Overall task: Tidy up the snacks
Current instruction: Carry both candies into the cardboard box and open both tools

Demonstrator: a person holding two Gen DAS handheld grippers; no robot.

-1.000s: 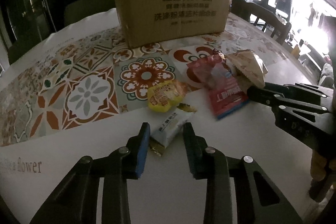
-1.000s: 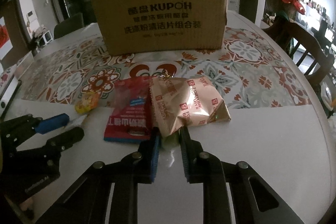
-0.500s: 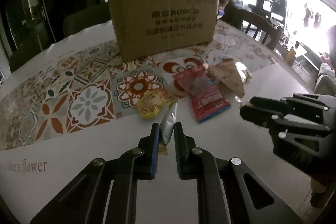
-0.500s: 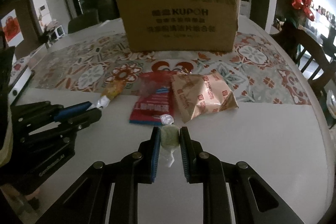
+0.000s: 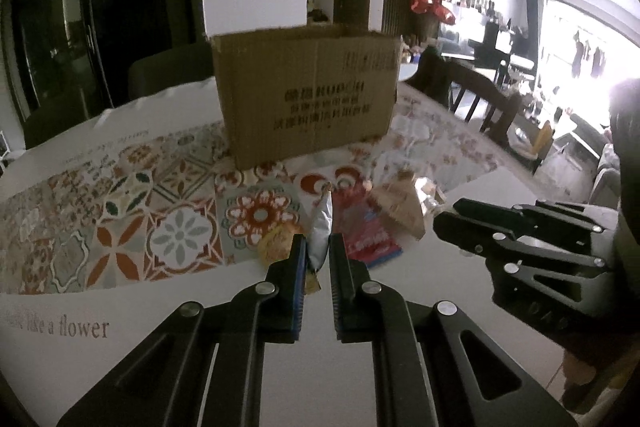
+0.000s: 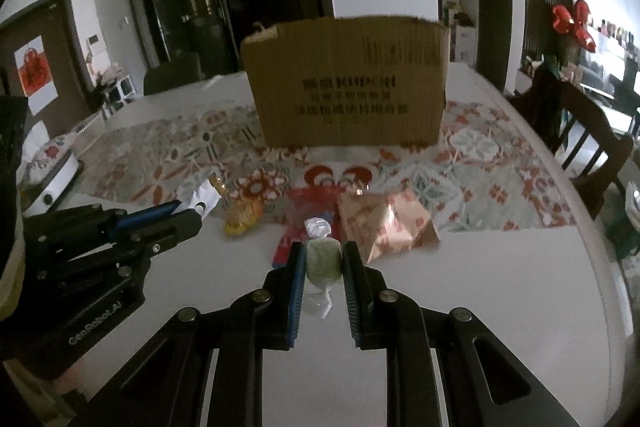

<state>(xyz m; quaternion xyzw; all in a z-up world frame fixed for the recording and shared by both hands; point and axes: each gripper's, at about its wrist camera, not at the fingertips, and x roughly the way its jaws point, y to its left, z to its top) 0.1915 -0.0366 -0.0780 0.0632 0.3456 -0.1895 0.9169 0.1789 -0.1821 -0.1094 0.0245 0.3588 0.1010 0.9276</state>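
Note:
My left gripper (image 5: pixel 318 247) is shut on a white snack packet (image 5: pixel 321 227) and holds it above the table; it also shows in the right wrist view (image 6: pixel 202 199). My right gripper (image 6: pixel 323 255) is shut on a green wrapped candy (image 6: pixel 322 259), lifted off the table. On the table lie a yellow snack (image 6: pixel 242 217), a red packet (image 5: pixel 366 239) and a tan fortune-cookie bag (image 6: pixel 386 223). An open cardboard box (image 6: pixel 346 83) stands behind them.
A patterned tablecloth (image 5: pixel 132 223) covers the round white table (image 6: pixel 500 291). Dark wooden chairs (image 6: pixel 588 131) stand at the right edge. A white appliance (image 6: pixel 52 183) sits at the far left.
Both grippers have risen and drawn back from the snack pile, each carrying its item. The white packet and the green candy are higher above the table than before.

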